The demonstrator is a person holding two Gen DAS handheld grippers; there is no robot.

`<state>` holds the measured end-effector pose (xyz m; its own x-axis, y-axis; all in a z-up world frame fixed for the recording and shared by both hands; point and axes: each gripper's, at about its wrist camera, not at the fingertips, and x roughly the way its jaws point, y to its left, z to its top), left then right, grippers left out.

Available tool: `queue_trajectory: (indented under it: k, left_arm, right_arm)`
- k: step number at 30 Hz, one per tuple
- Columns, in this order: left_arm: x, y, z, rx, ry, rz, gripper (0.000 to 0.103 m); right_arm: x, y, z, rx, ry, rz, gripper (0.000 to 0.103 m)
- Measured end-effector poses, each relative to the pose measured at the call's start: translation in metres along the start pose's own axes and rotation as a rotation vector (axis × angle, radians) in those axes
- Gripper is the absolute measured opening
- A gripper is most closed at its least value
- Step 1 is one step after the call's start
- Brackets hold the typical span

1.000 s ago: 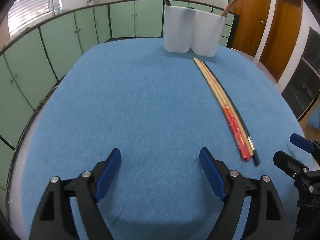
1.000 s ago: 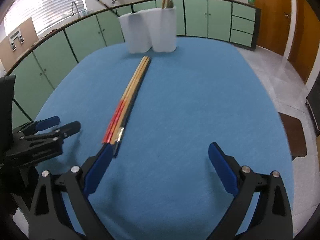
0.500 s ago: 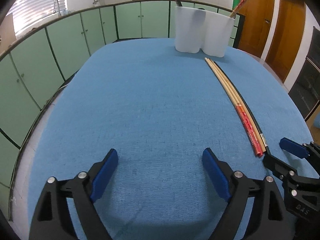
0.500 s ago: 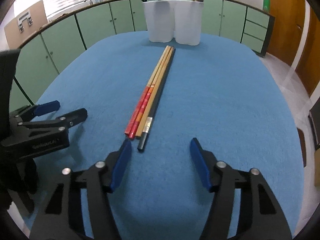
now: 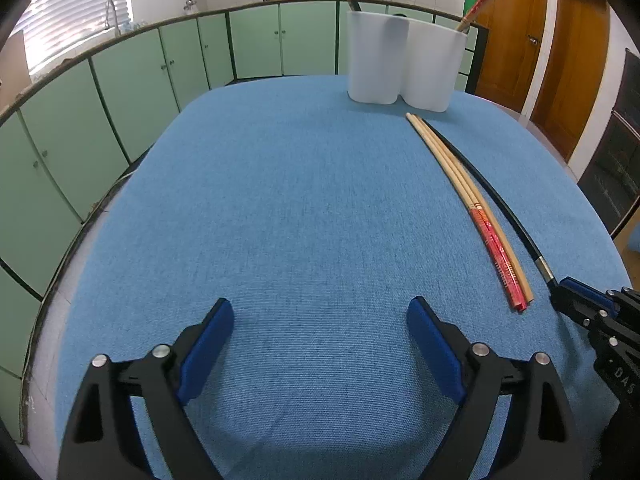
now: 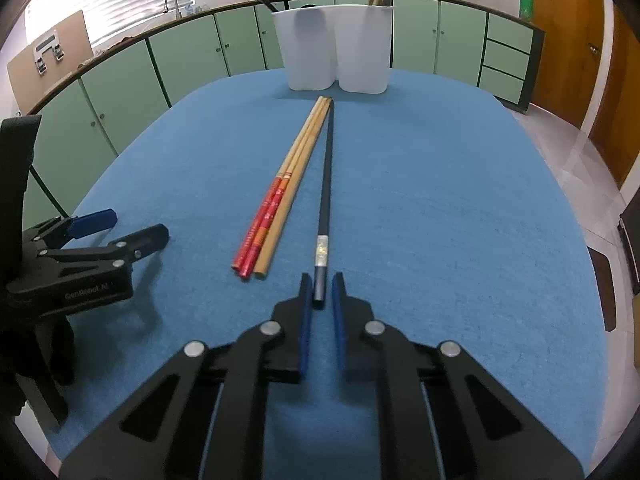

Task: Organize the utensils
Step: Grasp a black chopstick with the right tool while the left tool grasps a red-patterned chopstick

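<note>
A black chopstick (image 6: 326, 176) lies on the blue table, apart from three wooden chopsticks (image 6: 280, 200), two with red ends. My right gripper (image 6: 321, 286) has its jaws nearly closed around the black chopstick's near end, with small gaps at each side. In the left wrist view the black chopstick (image 5: 500, 204) and the wooden ones (image 5: 472, 208) lie at the right, and the right gripper (image 5: 576, 304) shows at the right edge. My left gripper (image 5: 320, 328) is open and empty over bare cloth. A white two-part holder (image 6: 336, 48) with chopsticks in it stands at the far end.
The blue cloth (image 5: 280, 200) covers the oval table. Green cabinets (image 5: 120, 92) run behind it and wooden doors (image 5: 560, 48) stand at the right. The left gripper (image 6: 100, 236) shows at the left of the right wrist view.
My right gripper has moved up to the black chopstick's near end and its jaws have closed in around it. The black chopstick now lies apart from the wooden ones. The left gripper barely moved.
</note>
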<state>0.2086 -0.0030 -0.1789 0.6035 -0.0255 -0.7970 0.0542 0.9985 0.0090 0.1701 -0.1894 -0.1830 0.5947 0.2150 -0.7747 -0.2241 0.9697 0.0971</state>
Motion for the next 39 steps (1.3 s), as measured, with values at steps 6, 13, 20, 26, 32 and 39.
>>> queue_trajectory:
  k: [6, 13, 20, 26, 32, 39]
  left_arm:
    - [0.001, -0.002, 0.0, 0.001, 0.0, 0.001, 0.088]
    - [-0.002, -0.019, 0.002, 0.019, -0.009, -0.065, 0.088]
    - [-0.005, -0.052, 0.004, 0.057, -0.015, -0.137, 0.088]
    - [0.0, -0.067, 0.003, 0.087, -0.004, -0.136, 0.088]
    - [0.001, -0.061, 0.004, 0.06, -0.004, -0.09, 0.089]
    - [-0.002, -0.045, 0.002, 0.025, -0.012, -0.064, 0.087]
  right_arm:
    - [0.003, -0.001, 0.004, -0.002, 0.004, 0.015, 0.011]
    - [0.002, -0.01, 0.004, 0.025, -0.006, 0.006, 0.006]
    - [-0.004, -0.048, 0.002, 0.107, -0.022, -0.068, 0.006]
    - [-0.004, -0.054, 0.0, 0.108, -0.026, -0.078, 0.006]
    - [-0.005, -0.058, -0.001, 0.119, -0.027, -0.061, 0.006]
    - [-0.004, -0.058, 0.0, 0.12, -0.024, -0.052, 0.008]
